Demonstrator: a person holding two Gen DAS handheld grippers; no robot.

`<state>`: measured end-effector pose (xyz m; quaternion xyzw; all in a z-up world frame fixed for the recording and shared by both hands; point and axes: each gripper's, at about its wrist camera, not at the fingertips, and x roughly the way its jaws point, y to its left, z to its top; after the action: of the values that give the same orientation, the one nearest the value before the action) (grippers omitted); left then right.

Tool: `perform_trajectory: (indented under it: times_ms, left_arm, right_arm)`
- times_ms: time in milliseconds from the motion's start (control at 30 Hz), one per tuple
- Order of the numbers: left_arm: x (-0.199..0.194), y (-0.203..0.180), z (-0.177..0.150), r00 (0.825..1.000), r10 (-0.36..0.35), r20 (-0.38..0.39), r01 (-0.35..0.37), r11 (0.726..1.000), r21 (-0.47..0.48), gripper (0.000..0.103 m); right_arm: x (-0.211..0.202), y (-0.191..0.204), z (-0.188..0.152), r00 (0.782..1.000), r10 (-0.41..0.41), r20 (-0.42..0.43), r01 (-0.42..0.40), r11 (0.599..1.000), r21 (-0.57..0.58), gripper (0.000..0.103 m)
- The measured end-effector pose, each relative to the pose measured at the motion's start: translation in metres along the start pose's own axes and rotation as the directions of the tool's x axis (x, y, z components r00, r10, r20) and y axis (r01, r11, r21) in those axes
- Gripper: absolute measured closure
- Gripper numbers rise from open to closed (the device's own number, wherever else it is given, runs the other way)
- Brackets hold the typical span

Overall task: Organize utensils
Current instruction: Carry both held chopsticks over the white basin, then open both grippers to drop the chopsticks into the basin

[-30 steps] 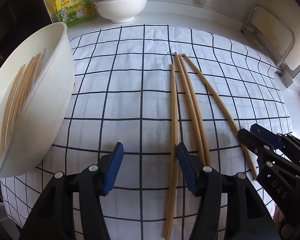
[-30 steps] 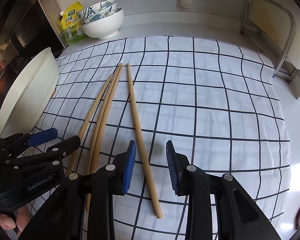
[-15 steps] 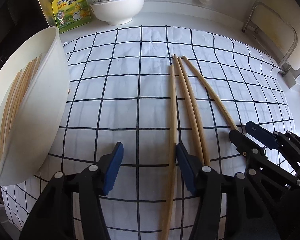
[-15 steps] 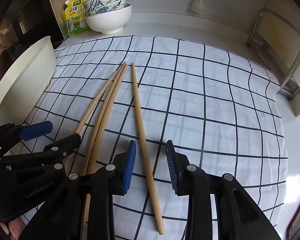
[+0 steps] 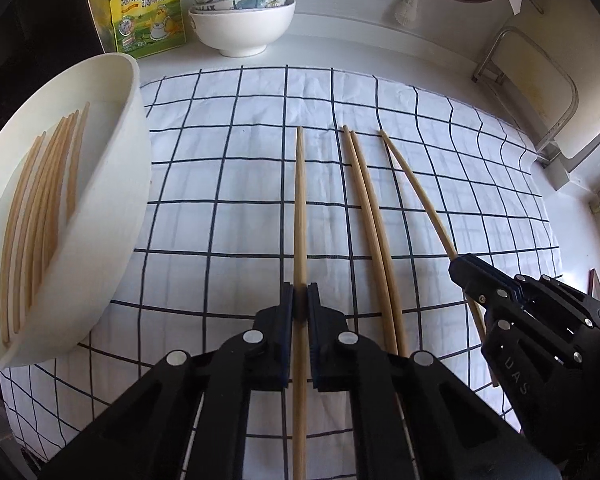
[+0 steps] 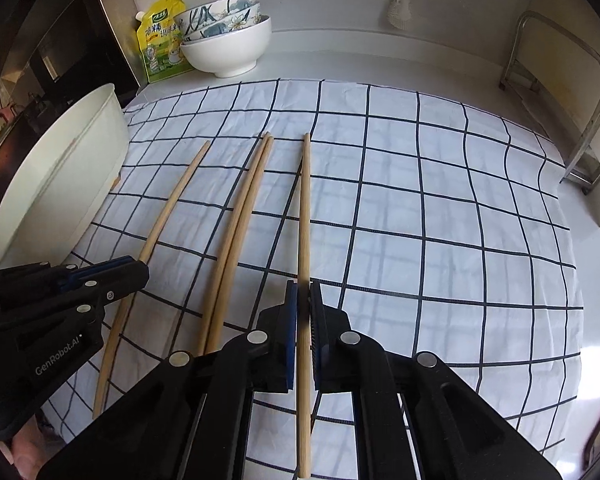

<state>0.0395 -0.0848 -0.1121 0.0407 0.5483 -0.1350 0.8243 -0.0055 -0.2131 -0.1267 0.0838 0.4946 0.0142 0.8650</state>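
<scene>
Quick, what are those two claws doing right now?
Left gripper: closed on the leftmost chopstick.
Right gripper: closed on the rightmost chopstick.

White counter (image 5: 340, 52) under checked cloth (image 5: 228, 208)

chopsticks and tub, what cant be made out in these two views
- Left wrist view: the near end of the chopstick in the left gripper runs off the bottom edge.
- Same view: the right gripper covers part of the rightmost chopstick.
- Right wrist view: the inside of the white tub is hidden by its own wall.
- Both views: the print on the yellow pouch is too small to read.
</scene>
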Motion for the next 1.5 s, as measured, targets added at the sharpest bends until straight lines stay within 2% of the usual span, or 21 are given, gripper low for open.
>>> perform_trajectory:
  times_ms: [200, 467, 667, 900, 1067, 1333, 1500]
  left_arm:
    - [-0.042, 0.035, 0.012, 0.998, -0.001, 0.065, 0.004, 0.999, -0.054, 0.095]
    - [-0.099, 0.113, 0.030, 0.987, 0.042, 0.155, -0.020, 0.989, -0.144, 0.095]
    - [-0.119, 0.168, 0.039, 0.979, 0.091, 0.181, -0.053, 0.977, -0.205, 0.095]
    - [-0.100, 0.226, 0.041, 0.984, 0.124, 0.128, -0.090, 0.966, -0.244, 0.095]
    - [-0.074, 0.249, 0.042, 0.989, 0.124, 0.078, -0.102, 0.963, -0.249, 0.095]
    - [-0.044, 0.262, 0.043, 0.995, 0.102, 0.022, -0.094, 0.967, -0.238, 0.095]
    - [-0.038, 0.264, 0.045, 0.996, 0.093, 0.013, -0.087, 0.967, -0.241, 0.095]
  right_arm:
    - [-0.035, 0.027, 0.021, 0.998, 0.024, 0.056, -0.023, 1.000, -0.019, 0.097]
    - [-0.076, 0.103, 0.070, 0.979, 0.109, 0.171, -0.088, 0.988, -0.125, 0.097]
    - [-0.074, 0.164, 0.102, 0.964, 0.192, 0.184, -0.153, 0.967, -0.205, 0.097]
    - [-0.027, 0.227, 0.119, 0.963, 0.244, 0.111, -0.209, 0.943, -0.258, 0.097]
    - [0.011, 0.257, 0.122, 0.972, 0.228, 0.049, -0.207, 0.941, -0.267, 0.097]
    - [0.050, 0.270, 0.111, 0.980, 0.193, -0.057, -0.201, 0.945, -0.257, 0.097]
    - [0.055, 0.271, 0.109, 0.979, 0.189, -0.072, -0.202, 0.946, -0.254, 0.097]
